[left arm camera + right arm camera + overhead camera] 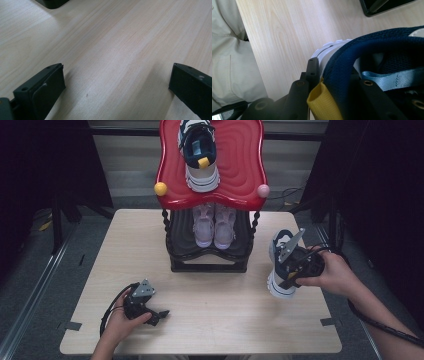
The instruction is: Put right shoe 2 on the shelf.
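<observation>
**Navy sneaker gripped at the heel collar, right of the shoe rack**

A navy-and-white mesh sneaker with a thick ribbed white sole is held by the right tongs near the right edge of the pale wood-grain desk, well apart from the rack. In the right gripper view the padded navy heel collar is clamped between the two black jaws, one outside and one inside the shoe, beside a yellow woven pull tab and a light blue ribbed strap. The shoe is seen tilted, toe down toward the desk.

The left tongs are rested low on the desk at the near left, their matte black jaws spread wide over bare wood with nothing between them.

A two-tier shoe rack with a glossy red rippled top shelf and twisted black posts stands at the far middle. A matching navy sneaker lies on the red shelf; a pair of pale pink sneakers sits on the dark lower tier.
</observation>
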`<state>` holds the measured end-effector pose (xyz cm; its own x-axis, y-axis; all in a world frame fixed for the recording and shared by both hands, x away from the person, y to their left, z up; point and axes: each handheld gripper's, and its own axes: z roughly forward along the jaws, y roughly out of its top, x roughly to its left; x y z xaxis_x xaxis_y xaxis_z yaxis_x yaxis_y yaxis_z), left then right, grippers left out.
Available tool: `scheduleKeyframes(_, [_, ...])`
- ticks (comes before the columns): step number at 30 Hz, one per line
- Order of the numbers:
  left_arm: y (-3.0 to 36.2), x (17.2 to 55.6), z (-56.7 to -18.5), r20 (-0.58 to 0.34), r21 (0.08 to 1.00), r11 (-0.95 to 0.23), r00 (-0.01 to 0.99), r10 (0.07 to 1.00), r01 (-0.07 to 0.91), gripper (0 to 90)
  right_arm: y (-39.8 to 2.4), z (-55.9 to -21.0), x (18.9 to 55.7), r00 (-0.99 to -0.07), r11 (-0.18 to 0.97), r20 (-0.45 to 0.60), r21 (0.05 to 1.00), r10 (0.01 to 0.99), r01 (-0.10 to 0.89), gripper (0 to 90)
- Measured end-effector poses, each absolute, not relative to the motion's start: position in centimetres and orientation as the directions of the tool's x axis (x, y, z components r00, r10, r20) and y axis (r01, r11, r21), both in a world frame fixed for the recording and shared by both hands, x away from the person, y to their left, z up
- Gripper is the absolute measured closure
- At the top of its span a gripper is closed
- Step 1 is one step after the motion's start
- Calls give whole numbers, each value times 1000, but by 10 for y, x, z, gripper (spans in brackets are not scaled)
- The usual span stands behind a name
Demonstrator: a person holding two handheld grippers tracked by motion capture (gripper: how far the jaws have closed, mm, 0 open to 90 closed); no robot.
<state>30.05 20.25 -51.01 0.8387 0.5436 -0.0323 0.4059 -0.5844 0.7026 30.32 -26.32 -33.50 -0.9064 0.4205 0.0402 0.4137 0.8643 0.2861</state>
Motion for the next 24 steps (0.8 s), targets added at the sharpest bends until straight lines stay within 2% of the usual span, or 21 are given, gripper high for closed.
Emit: scheduleKeyframes(24, [203,301,-510,-30,700,-589,841,541,404,0,-258,-256,316,-908,866,-12,305,420,397,721])
